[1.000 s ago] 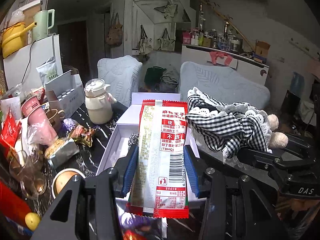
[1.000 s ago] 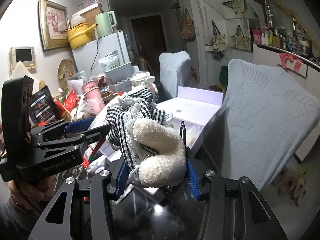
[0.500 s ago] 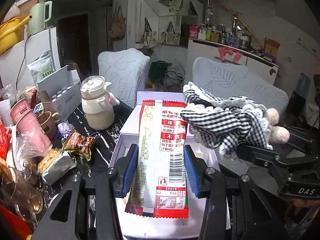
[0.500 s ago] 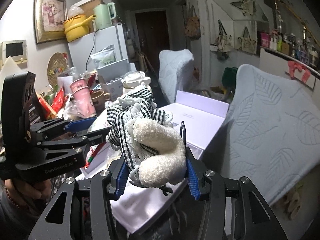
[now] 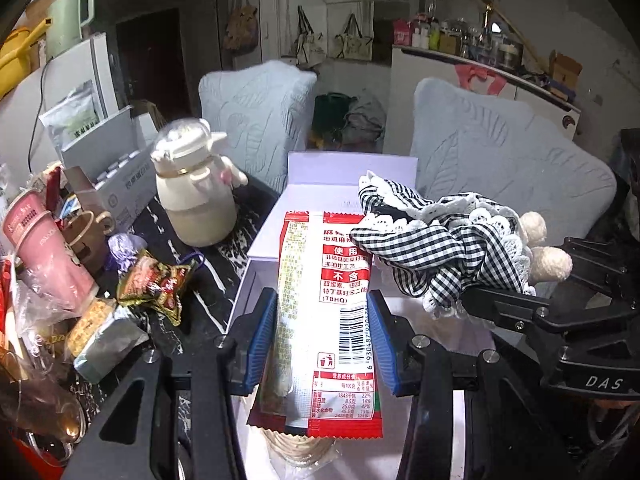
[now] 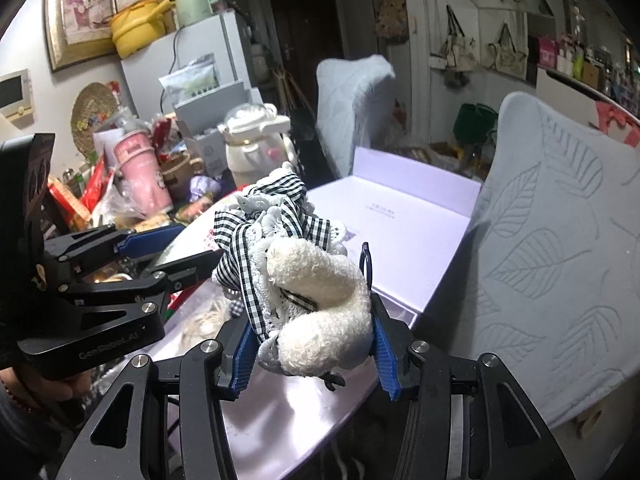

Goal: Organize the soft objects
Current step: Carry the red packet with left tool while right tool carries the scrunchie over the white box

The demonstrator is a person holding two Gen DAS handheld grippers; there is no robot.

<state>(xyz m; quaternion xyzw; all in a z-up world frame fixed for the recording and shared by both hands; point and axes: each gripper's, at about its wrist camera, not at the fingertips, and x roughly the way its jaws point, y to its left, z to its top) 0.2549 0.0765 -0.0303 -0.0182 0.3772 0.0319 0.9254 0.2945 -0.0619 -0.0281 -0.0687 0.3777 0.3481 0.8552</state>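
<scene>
Left wrist view: left claw [image 5: 322, 316] grips snack packet [image 5: 328, 280]; right claw [image 6: 312, 320] grips plush toy [image 6: 316, 292] over white box [image 5: 316, 172].

The snack packet [image 5: 326, 316] is a long red-edged silver pouch with a barcode and a red-and-white label, standing lengthwise and pinched at its middle between blue jaws, right above the open white box [image 5: 352, 172] on the bench. Just to its right is the soft toy [image 6: 308, 280], a fluffy cream plush in a black-and-white gingham dress with white lace trim, squeezed between the other blue jaws. Its checked fabric overlaps the packet's top right corner.
</scene>
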